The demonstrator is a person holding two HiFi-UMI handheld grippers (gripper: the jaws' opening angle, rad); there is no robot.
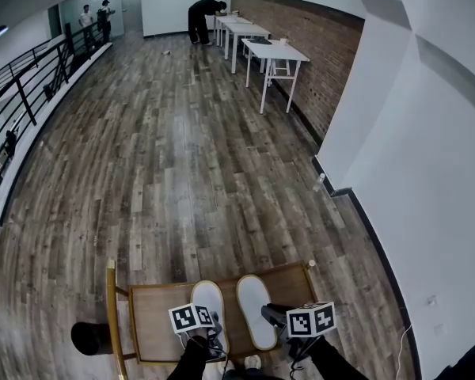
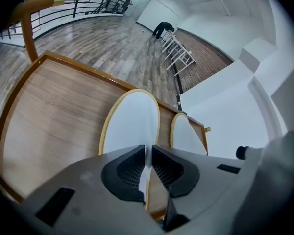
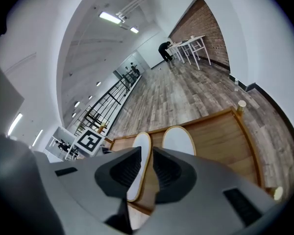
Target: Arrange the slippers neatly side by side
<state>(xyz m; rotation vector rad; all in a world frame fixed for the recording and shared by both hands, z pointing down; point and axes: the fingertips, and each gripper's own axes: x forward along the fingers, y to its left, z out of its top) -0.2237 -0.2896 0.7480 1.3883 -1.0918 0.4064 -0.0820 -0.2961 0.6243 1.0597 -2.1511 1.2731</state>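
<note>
on the tray, left slipper lies beside right slipper; left gripper still to release its heel, right gripper slightly apart, empty.

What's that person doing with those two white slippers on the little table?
A person is tidying two slippers with a gripper in each hand. Both slippers lie side by side on the wooden table. The left gripper is pinching the left slipper at its near end. The right gripper hovers by the right slipper with its jaws apart, holding nothing.
</note>
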